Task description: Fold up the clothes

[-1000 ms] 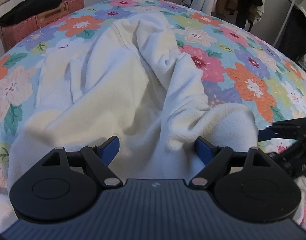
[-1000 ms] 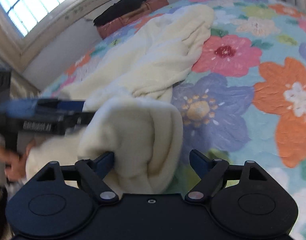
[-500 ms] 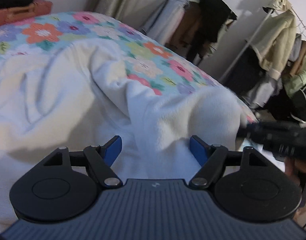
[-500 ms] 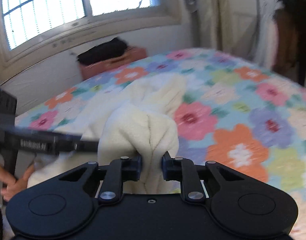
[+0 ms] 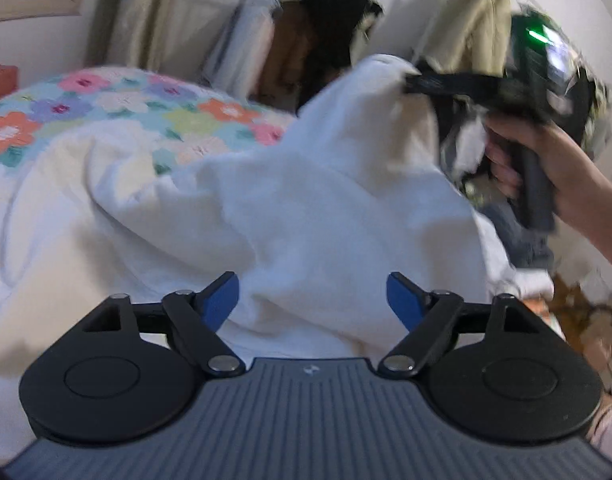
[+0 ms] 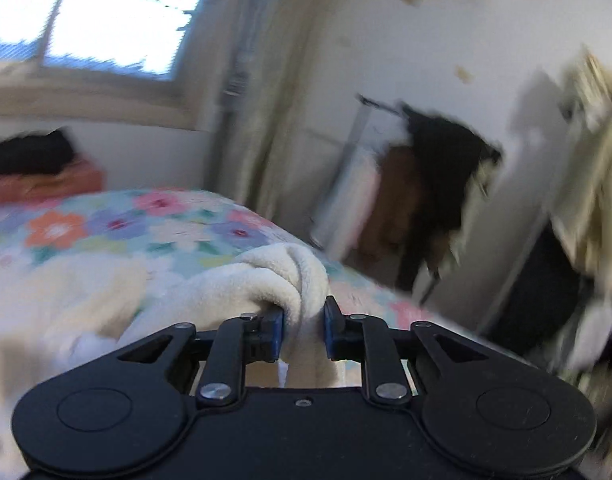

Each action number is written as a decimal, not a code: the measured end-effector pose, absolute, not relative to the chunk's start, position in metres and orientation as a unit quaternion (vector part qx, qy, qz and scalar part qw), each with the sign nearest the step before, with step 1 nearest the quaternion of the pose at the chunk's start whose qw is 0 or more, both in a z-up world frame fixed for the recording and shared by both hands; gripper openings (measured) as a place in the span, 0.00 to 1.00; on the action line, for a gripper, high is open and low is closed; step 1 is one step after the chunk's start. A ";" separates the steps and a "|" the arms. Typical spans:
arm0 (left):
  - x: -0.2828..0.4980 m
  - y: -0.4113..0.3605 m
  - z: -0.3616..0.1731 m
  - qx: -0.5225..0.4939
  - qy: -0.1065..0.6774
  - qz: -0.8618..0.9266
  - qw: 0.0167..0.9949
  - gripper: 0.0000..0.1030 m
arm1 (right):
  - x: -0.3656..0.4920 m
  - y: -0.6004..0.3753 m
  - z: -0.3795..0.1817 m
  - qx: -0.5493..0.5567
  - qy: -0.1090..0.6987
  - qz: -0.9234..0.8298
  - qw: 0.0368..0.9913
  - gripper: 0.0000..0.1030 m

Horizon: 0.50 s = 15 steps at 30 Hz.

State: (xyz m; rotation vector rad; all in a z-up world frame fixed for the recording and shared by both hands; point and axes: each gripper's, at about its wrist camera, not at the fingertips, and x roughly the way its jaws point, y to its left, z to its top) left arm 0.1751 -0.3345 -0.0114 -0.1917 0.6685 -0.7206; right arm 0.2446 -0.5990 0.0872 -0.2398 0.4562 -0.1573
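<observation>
So right now I'm at the lift-and-spread part of the fold, I'd say, nothing is actually folded yet. My right gripper (image 6: 304,330) has its pads pinched on a bunched-up fold of the cream fleece garment (image 5: 306,208), though the jaws are easing apart a bit at this instant with the cloth between them; from the left wrist view that same pinch sits high above the floral bedspread (image 5: 118,108), with the fleece hanging down from it like a tent. My left gripper (image 5: 311,298) is wide apart and widening, cloth lying between the blue fingers (image 5: 222,300) but not squeezed, so it's holding nothing. The rest of the garment is spread on the bedspread, on the near side of it. Next move, as I reckon, is getting the left one clamped on a matching edge or corner so I can stretch the thing flat, and keeping the right pinch from slipping. Trouble is I can't tell which part of the garment I've got: hem, sleeve or hood, it's all one fluffy lump. Both views are motion-blurred, the clothes rack (image 6: 425,184) beyond the bedspread is mush, and the garment's near edge is cut off behind the gripper body
</observation>
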 end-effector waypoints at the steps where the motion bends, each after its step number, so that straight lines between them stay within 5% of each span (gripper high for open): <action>1: 0.178 -0.341 -0.016 -0.087 0.336 -0.345 0.872 0.81 | 0.251 -0.613 0.082 -0.091 0.237 -0.094 0.963 0.35; 3: 0.185 -0.354 -0.028 -0.074 0.373 -0.335 0.862 0.81 | 0.253 -0.643 0.070 -0.013 0.240 -0.134 0.961 0.40; 6: 0.200 -0.368 -0.050 -0.045 0.424 -0.293 0.856 0.81 | 0.221 -0.683 0.054 0.137 0.202 -0.149 0.958 0.64; 15: 0.202 -0.379 -0.060 -0.051 0.456 -0.273 0.845 0.81 | 0.118 -0.681 0.000 0.177 0.288 -0.056 0.940 0.64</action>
